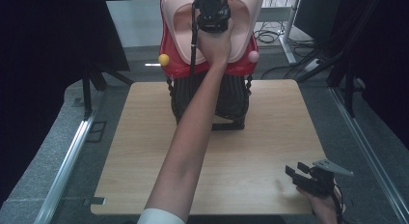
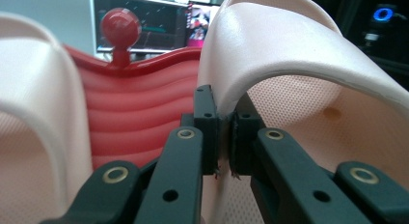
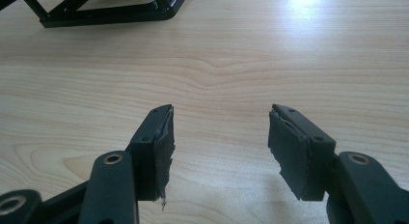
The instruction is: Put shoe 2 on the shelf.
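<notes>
Left gripper (image 2: 223, 137) is clamped on the pink slipper (image 2: 289, 55) strap edge up on the red rack (image 1: 173, 64) — right gripper (image 3: 219, 151) sits released, well apart over the table (image 1: 144, 151).

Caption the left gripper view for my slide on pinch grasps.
Left gripper pinching the strap edge of a pale pink slipper on a red rack.

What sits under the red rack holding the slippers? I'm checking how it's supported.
A black ribbed stand on the table sits under the red rack. The forearm covers its middle, so the join can't be seen.
</notes>
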`<state>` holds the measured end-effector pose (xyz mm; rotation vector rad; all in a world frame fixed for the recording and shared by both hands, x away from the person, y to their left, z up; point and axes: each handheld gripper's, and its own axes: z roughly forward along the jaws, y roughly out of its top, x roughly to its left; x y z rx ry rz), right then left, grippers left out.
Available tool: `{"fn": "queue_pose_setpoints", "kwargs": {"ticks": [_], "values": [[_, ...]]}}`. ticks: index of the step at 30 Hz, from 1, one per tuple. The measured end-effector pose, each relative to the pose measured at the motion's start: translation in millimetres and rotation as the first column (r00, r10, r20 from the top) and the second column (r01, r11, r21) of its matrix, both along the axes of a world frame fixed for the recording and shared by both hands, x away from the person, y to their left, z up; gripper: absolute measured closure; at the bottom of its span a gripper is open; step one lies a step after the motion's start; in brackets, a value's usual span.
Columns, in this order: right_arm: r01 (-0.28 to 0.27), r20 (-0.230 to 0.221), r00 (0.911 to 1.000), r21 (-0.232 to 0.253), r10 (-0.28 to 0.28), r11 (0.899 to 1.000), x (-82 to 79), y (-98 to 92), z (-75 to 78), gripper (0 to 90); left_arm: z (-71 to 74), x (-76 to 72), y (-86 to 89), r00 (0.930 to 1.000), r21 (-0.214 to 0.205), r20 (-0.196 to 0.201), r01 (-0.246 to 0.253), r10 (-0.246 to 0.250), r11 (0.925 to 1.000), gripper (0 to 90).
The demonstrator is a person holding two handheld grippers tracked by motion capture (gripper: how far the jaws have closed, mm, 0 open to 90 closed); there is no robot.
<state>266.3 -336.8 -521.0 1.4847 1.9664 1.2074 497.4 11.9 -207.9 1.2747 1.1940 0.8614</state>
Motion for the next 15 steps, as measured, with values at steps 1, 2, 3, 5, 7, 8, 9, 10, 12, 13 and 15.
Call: {"fn": "queue_pose_setpoints", "kwargs": {"ticks": [1, 2, 3, 5, 7, 8, 9, 10, 12, 13, 15], "values": [[0.002, 0.007, 1.0, -0.001, -0.002, 1.0, 0.2, -0.2, 0.5, 42.2, -0.9, 1.2, -0.6, 1.0, 0.014, -0.006, -0.006, 0.006, 0.9999, 84.4], [0.004, 0.012, 0.9999, 0.0, -0.004, 1.0, 0.1, -0.4, 1.0, 42.2, -2.0, 2.0, -1.6, 0.9998, 0.031, -0.007, -0.016, 0.016, 0.9994, 84.4], [0.003, 0.009, 1.0, -0.001, -0.003, 1.0, -0.4, -0.9, 1.7, 42.1, -3.0, 2.6, -2.3, 0.9997, 0.045, -0.004, -0.025, 0.026, 0.9986, 84.4], [0.008, 0.013, 0.9999, 0.002, -0.008, 1.0, -0.3, -1.1, 1.0, 42.1, -3.9, 3.6, -3.5, 0.9993, 0.052, -0.003, -0.038, 0.038, 0.9979, 84.4], [0.006, 0.005, 1.0, 0.001, -0.006, 1.0, 0.4, -0.9, 0.4, 42.1, -3.7, 4.2, -4.2, 0.9987, 0.057, -0.003, -0.05, 0.051, 0.9971, 84.4], [0.003, 0.003, 1.0, 0.001, -0.003, 1.0, 0.5, -0.8, 0.6, 42.1, -3.6, 4.7, -4.5, 0.9986, 0.062, -0.007, -0.052, 0.053, 0.9967, 84.3], [0.001, 0.004, 1.0, 0.002, -0.001, 1.0, 0.5, -0.3, 1.1, 42.1, -4.0, 5.2, -4.8, 0.9984, 0.063, -0.009, -0.055, 0.056, 0.9965, 84.3], [0.001, 0.007, 1.0, 0.004, -0.001, 1.0, 0.6, 0.5, 1.3, 42.1, -4.5, 5.6, -5.0, 0.9981, 0.065, -0.011, -0.059, 0.06, 0.9961, 84.2], [-0.004, 0.009, 0.9999, 0.001, 0.004, 1.0, 0.7, 1.1, 1.7, 42.0, -5.2, 6.5, -5.3, 0.9975, 0.073, -0.019, -0.066, 0.068, 0.9951, 83.8], [-0.005, 0.007, 1.0, -0.001, 0.005, 1.0, 0.6, 1.0, 1.7, 42.0, -5.6, 6.9, -5.1, 0.997, 0.077, -0.025, -0.072, 0.074, 0.9944, 83.1], [-0.005, 0.003, 1.0, 0.0, 0.005, 1.0, 0.7, 1.1, 1.0, 41.9, -7.6, 8.7, -3.9, 0.9959, 0.083, -0.041, -0.077, 0.081, 0.9936, 81.7]]}}
